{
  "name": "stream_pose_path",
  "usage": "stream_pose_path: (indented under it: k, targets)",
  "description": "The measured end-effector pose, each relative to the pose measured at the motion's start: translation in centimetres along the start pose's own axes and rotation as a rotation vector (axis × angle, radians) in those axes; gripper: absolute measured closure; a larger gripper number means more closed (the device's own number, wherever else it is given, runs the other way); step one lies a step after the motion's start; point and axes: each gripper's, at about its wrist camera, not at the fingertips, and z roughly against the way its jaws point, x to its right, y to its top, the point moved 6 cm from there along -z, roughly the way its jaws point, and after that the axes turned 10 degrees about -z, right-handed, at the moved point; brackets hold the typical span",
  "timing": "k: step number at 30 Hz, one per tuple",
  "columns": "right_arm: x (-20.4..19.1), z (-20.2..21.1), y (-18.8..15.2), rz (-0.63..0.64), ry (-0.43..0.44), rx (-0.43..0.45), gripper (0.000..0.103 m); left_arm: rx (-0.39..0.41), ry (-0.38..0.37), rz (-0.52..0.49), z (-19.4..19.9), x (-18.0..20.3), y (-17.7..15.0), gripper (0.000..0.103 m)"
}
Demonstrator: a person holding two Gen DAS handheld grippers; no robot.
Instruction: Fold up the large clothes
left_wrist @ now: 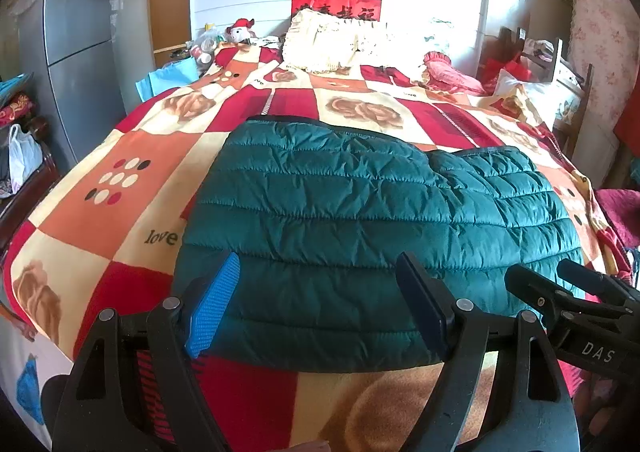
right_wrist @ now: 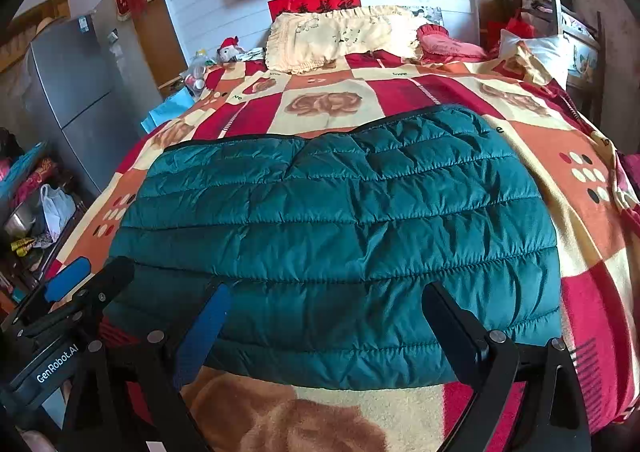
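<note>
1. Nearest the cameras, both claws hang over the jacket's (left_wrist: 360, 220) near edge: the left claw (left_wrist: 320, 312) and the right claw (right_wrist: 332, 336) each stand wide apart, holding nothing.
2. Neither seems to touch the fabric (contact is hard to judge).
3. Beyond them, the jacket lies as a flat rectangle on the blanket (left_wrist: 132, 212), likely folded already.
4. Next, I judge, comes either a final fold, calling for both claws to pinch the near edge, or nothing more.
5. Farther off sits a pillow (left_wrist: 332, 40).

Jacket (left_wrist: 360, 220) on bed (left_wrist: 120, 212), pillow (left_wrist: 332, 40) behind
</note>
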Motion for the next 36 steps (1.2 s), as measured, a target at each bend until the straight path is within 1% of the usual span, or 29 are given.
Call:
stream_pose_path:
  k: [9, 36]
  targets:
    - [0.44, -0.37, -0.03, -0.020, 0.007, -0.009, 0.007, -0.006, -0.003, -0.005, -0.31, 0.15, -0.11, 0.022]
    - [0.15, -0.72, 0.67, -0.020, 0.015, -0.014, 0.007, -0.009, -0.013, -0.012, -0.57, 0.59, 0.25, 0.022]
